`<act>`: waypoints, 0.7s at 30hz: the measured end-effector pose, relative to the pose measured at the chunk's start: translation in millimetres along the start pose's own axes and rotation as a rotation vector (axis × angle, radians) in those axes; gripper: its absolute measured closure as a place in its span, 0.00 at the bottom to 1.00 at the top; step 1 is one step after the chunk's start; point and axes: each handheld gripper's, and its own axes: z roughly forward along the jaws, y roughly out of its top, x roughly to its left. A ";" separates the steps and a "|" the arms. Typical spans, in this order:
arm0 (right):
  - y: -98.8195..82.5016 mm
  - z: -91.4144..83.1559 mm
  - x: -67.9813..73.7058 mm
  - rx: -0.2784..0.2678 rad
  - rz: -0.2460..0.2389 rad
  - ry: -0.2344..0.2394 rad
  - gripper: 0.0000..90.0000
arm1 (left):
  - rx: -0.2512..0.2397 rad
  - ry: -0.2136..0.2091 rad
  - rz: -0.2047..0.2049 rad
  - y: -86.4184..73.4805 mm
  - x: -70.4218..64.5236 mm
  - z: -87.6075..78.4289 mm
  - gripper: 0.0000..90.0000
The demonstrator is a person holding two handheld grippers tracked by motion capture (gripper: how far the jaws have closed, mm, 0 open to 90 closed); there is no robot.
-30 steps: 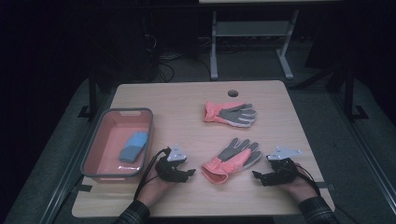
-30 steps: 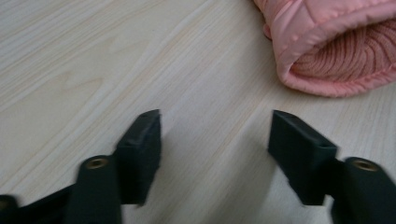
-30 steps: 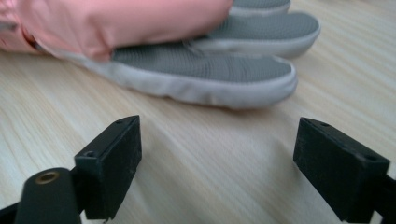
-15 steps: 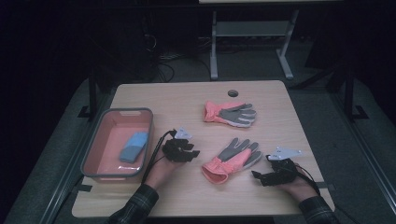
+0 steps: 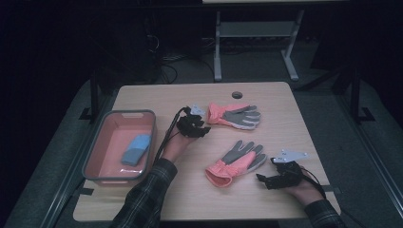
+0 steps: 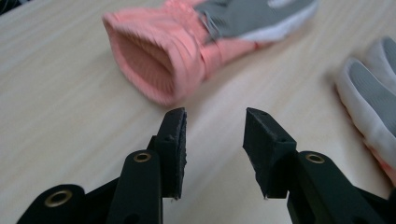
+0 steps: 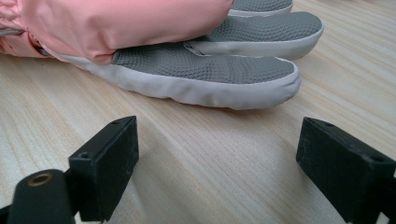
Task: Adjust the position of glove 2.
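Two pink gloves with grey palms lie on the wooden table [image 5: 285, 128]. The far glove [image 5: 235, 115] has its open cuff [image 6: 154, 65] turned toward my left gripper [image 5: 205, 127], which hovers just short of it. In the left gripper view the left gripper [image 6: 215, 135] is open; its jaws have just narrowed and hold nothing. The near glove [image 5: 236, 163] lies mid-table, its fingertips [image 6: 373, 102] off to that gripper's right. My right gripper [image 5: 260, 179] rests low beside the near glove [image 7: 205, 65]; in its own view the right gripper [image 7: 217, 154] stands wide open and empty.
A pink tub [image 5: 119, 114] with a grey rim sits at the table's left and holds a blue object [image 5: 136, 148]. A round cable hole [image 5: 236, 94] is near the far edge. A metal stand [image 5: 256, 33] is on the dark floor beyond.
My left hand has moved away from the front edge, forward and right, up to the far glove's cuff. The right hand has stayed put.
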 end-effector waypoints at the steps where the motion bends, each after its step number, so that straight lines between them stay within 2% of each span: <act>1: 0.1 -0.1 0.5 0.002 0.005 0.000 0.14 | 0.001 0.002 -0.002 3.0 2.0 3.7 0.66; 4: 0.1 -0.2 0.6 0.002 0.006 -0.001 0.14 | -0.006 -0.003 -0.002 9.8 6.6 14.0 0.67; 9: -0.1 -0.2 -0.1 -0.001 0.001 0.006 0.14 | 0.035 0.012 0.005 15.7 11.3 30.6 0.71; 10: -0.1 -0.2 -0.1 -0.001 0.001 0.006 0.14 | 0.035 0.012 0.005 15.7 11.3 30.6 0.76; 11: -0.1 -0.2 -0.3 -0.001 -0.001 0.006 0.14 | 0.030 0.010 0.001 15.0 11.3 33.7 0.76; 13: -0.1 -0.3 0.0 0.001 -0.002 0.005 0.14 | 0.043 0.010 -0.003 14.3 12.4 37.3 0.87; 16: -0.2 -0.3 0.0 0.001 -0.002 0.005 0.14 | 0.048 0.008 -0.034 13.3 12.7 35.9 0.92; 21: -0.2 -0.3 0.0 0.000 -0.002 0.005 0.14 | 0.048 0.010 -0.049 8.5 7.2 25.6 0.93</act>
